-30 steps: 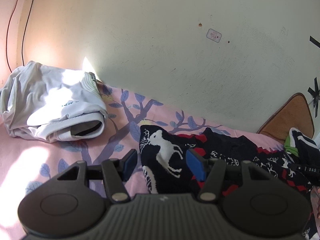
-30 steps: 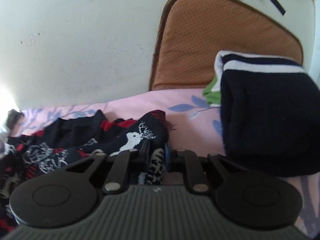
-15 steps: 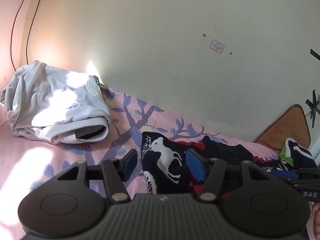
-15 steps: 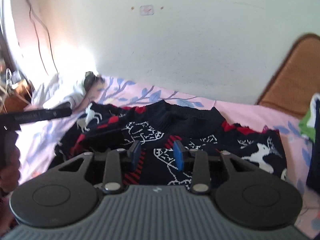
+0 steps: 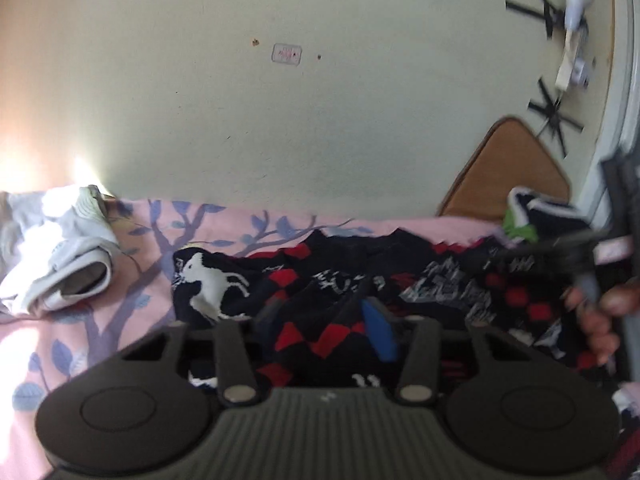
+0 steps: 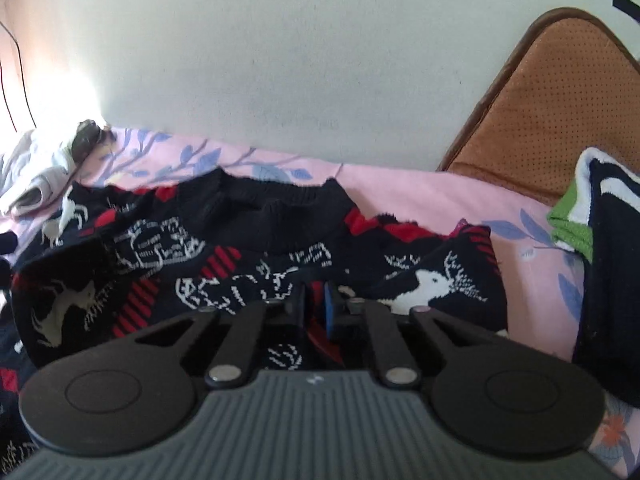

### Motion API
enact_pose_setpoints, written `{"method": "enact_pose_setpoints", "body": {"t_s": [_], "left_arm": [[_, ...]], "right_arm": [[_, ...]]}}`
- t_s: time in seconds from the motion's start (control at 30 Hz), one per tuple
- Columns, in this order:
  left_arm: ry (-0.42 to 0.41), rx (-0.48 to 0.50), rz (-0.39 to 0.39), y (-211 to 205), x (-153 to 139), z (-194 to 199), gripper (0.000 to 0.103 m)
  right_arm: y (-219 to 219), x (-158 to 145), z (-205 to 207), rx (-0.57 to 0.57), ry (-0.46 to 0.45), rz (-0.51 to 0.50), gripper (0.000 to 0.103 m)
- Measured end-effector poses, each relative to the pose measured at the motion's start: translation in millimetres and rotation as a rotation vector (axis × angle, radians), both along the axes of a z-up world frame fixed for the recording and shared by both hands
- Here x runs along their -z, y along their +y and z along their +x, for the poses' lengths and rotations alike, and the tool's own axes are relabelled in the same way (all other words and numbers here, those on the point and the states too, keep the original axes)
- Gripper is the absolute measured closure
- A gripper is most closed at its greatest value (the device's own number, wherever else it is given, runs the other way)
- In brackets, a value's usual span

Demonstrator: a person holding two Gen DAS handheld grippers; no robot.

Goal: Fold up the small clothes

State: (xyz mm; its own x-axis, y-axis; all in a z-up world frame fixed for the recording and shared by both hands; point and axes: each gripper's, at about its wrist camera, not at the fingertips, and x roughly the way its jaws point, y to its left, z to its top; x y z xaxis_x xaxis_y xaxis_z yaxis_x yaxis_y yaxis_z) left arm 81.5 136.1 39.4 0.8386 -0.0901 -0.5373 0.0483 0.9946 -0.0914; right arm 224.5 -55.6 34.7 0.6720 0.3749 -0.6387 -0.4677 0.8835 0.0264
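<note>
Looking along the left gripper (image 5: 326, 316), we see its jaws spread wide with a fold of the black reindeer sweater (image 5: 340, 300) rising between them; the blue pad (image 5: 378, 332) on the right finger is bare, the left pad is blurred and partly hidden by knit, and we cannot tell whether either touches cloth. The sweater lies spread across the middle of the pink floral bedsheet (image 5: 132, 240), its left edge marked by a white reindeer motif. Left of that edge we note an open strip of sheet, then a bundled white garment (image 5: 60, 264) against the far wall. At the far right a stack of folded dark clothes (image 6: 608, 240) sits in front of a brown cushion (image 6: 560, 100) leaning on the wall. The right hand (image 5: 600, 320) shows blurred at the right edge, over the sweater.

From the right wrist view, the right gripper (image 6: 316, 308) has its jaws nearly together, pinching a fold of the sweater. A band of bare pink sheet runs between the sweater's right edge and the folded stack, and another between its far edge and the wall.
</note>
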Motion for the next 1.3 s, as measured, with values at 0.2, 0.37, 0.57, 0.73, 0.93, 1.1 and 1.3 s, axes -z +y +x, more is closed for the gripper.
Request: {"method": "enact_pose_setpoints", "body": {"t_s": [0.2,0.37,0.57,0.73,0.93,1.1,1.3], "left_arm": [[-0.06,-0.156,-0.047,33.3,-1.8,2.6,0.096],[-0.03,-0.265,-0.12,66.9,-0.9,9.0,0.1],[-0.035,-0.27,-0.179,76.1,-4.3,5.3,0.1],[-0.04,-0.232,-0.161,63.1,-8.2,1.4,0.097],[-0.079,-0.254,-0.172,71.2,-17.5,-5.9,0.081],[-0.122,-0.371,-0.267,110.0,-26.3,-17.6,0.079],[-0.096,-0.46,-0.348,141.0,-22.3,-20.1,0.079]], "right_arm": [[-6.1,-22.3,-9.9,0.05,-0.157,0.194,0.083],[2.5,2.7,2.3,0.044,-0.016,0.087,0.058],[-42.2,-24.1,-32.4,0.089,-0.101,0.301,0.058],[-39.8,16.1,-29.4,0.127,0.032,0.16,0.064],[-12.0,-19.8,-48.3,0.019,0.014,0.266,0.062],[43.6,-37.4,-55.4,-0.161,0.064,0.281,0.062],[102.3,-46.8,-49.7,-0.282,0.168,0.297,0.051]]}}
